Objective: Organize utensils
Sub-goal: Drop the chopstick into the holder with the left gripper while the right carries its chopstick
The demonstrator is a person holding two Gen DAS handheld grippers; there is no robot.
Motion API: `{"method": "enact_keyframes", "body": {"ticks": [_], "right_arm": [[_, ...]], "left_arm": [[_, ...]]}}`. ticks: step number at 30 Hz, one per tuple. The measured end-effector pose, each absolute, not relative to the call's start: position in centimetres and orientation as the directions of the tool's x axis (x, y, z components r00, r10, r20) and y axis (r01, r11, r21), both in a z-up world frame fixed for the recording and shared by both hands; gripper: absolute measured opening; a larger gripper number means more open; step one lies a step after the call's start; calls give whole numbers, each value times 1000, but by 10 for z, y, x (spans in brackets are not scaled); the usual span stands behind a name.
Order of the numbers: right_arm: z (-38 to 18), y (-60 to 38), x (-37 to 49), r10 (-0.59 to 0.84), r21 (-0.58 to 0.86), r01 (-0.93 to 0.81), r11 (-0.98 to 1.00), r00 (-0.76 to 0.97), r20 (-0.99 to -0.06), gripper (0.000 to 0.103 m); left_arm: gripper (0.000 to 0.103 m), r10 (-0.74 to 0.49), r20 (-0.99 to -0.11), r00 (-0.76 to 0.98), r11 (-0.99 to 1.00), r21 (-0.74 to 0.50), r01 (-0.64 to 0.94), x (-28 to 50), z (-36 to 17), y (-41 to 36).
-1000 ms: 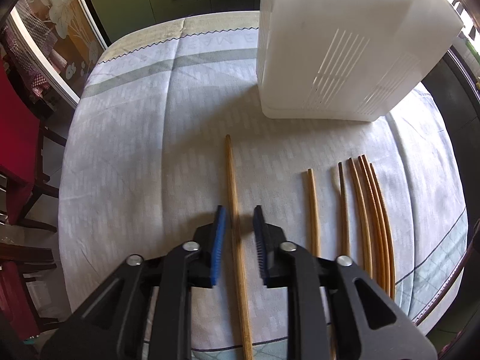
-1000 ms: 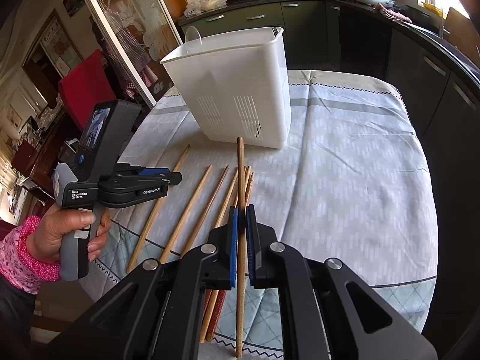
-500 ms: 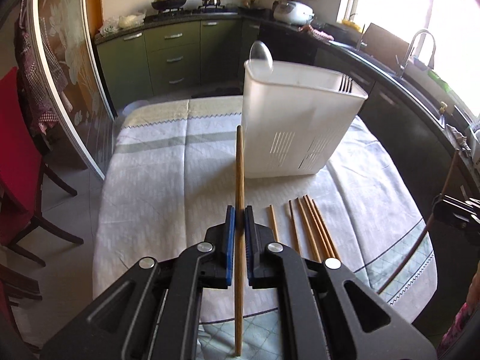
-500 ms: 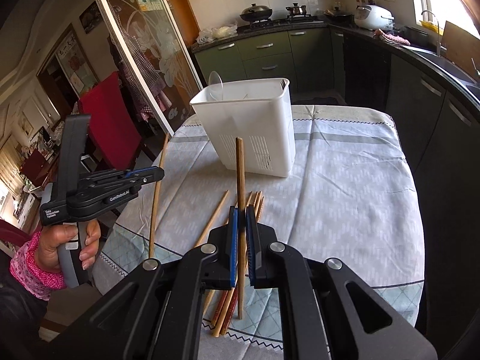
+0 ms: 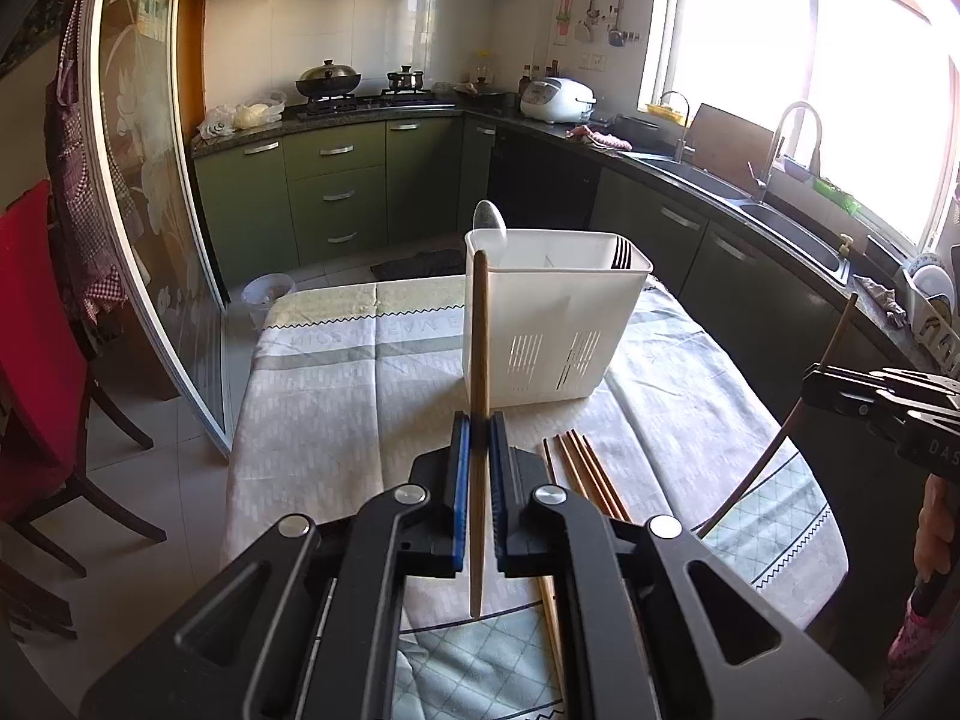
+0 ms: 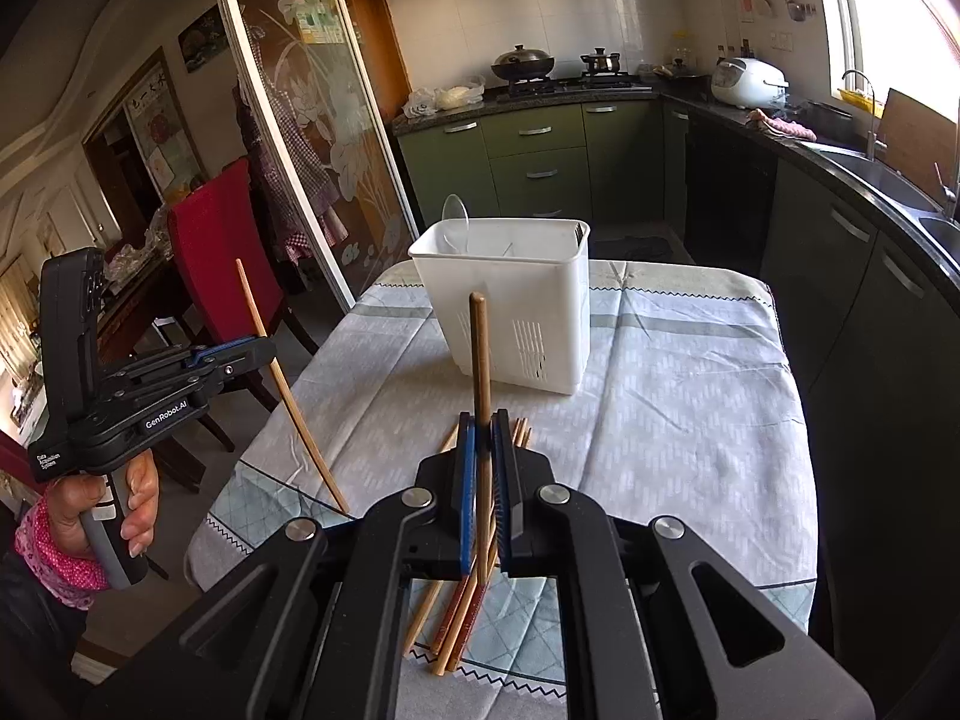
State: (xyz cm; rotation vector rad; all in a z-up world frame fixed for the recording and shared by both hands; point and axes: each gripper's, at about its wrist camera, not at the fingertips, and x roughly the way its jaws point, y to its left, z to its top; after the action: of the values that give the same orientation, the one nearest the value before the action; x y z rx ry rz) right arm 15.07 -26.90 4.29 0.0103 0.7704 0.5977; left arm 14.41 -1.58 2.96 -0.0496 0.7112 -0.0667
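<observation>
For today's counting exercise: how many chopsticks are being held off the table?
2: light chopstick in the left gripper, dark chopstick in the right gripper.

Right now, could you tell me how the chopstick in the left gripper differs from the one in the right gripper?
The left gripper's chopstick is pale, light wood; the right gripper's chopstick is darker brown. In the right wrist view the left one leans at a slant, while the right one stands nearly straight up. Both are clamped mid-length, lifted off the table, short of the white holder.
</observation>
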Motion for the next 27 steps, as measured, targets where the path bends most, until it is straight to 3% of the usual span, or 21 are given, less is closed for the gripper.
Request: {"method": "enact_keyframes", "body": {"ticks": [8,16,21,27], "right_arm": [[60,-266,150,524,214,-521,826,571,-632,6],[72,-268,161,514,204,-514,833,583,-629,6],[77,-273,170,509,202,-509,837,590,-627,6],[101,-278,184,516,204,-504,839,620,-591,6]], "left_arm": [[6,-133,-618,775,991,-105,86,153,67,-23],[6,-154,-450,880,987,-117,113,190,160,-36],[6,-122,-369,921,990,-114,85,232,187,-41],[6,-79,-432,899,995,-85,46,286,155,-47]]}}
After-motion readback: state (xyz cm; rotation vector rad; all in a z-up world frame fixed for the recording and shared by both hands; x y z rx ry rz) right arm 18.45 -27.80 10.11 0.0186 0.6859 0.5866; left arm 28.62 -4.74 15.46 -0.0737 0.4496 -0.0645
